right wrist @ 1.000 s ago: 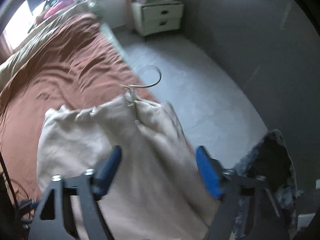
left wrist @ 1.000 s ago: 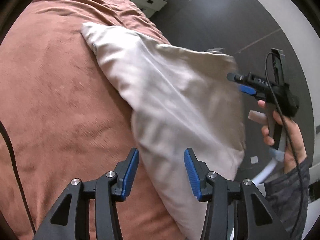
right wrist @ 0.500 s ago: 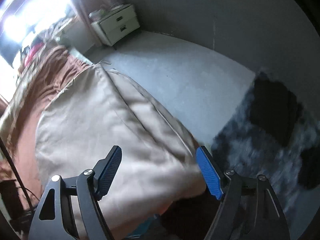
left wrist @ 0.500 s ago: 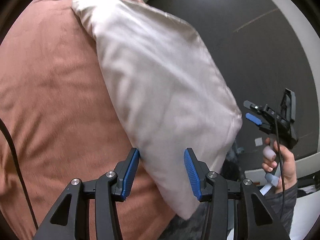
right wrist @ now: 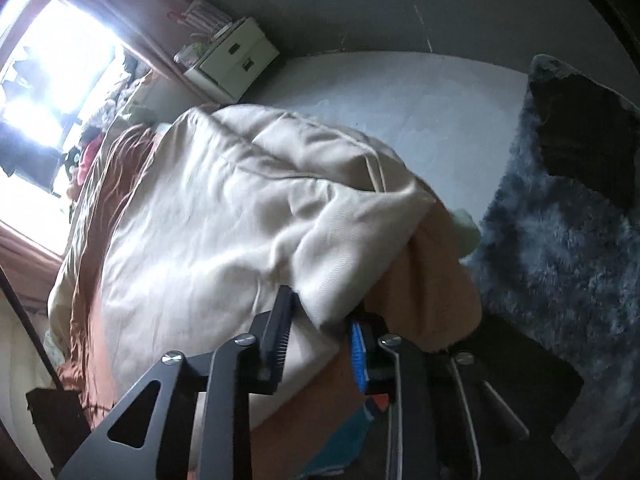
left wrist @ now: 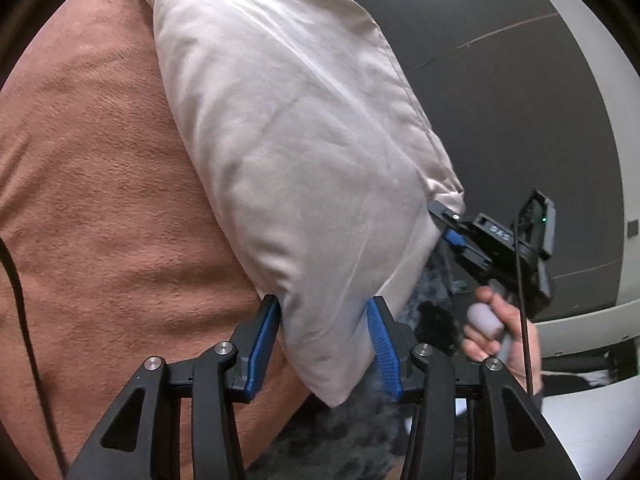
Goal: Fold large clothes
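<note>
A large beige garment [left wrist: 296, 152] lies across a rust-brown bedspread [left wrist: 100, 200]. Its near corner hangs between the blue pads of my left gripper [left wrist: 324, 344], whose jaws stand open around it. My right gripper [left wrist: 448, 224] shows at the garment's right edge in the left wrist view. In the right wrist view the garment [right wrist: 224, 216] is bunched, and a fold of it sits between the narrowed jaws of my right gripper [right wrist: 320, 340]. I cannot tell if they clamp it.
A shaggy blue-grey rug [right wrist: 560, 264] covers the floor right of the bed. A white nightstand [right wrist: 232, 60] stands by the bright window [right wrist: 52, 80]. A black cable [left wrist: 20, 320] runs along the bedspread at left. Grey floor [right wrist: 400, 88] lies beyond the bed.
Both grippers have moved in to the garment's near edge. The right gripper's jaws have narrowed around a fold. The garment's corner now sits between the left gripper's pads.
</note>
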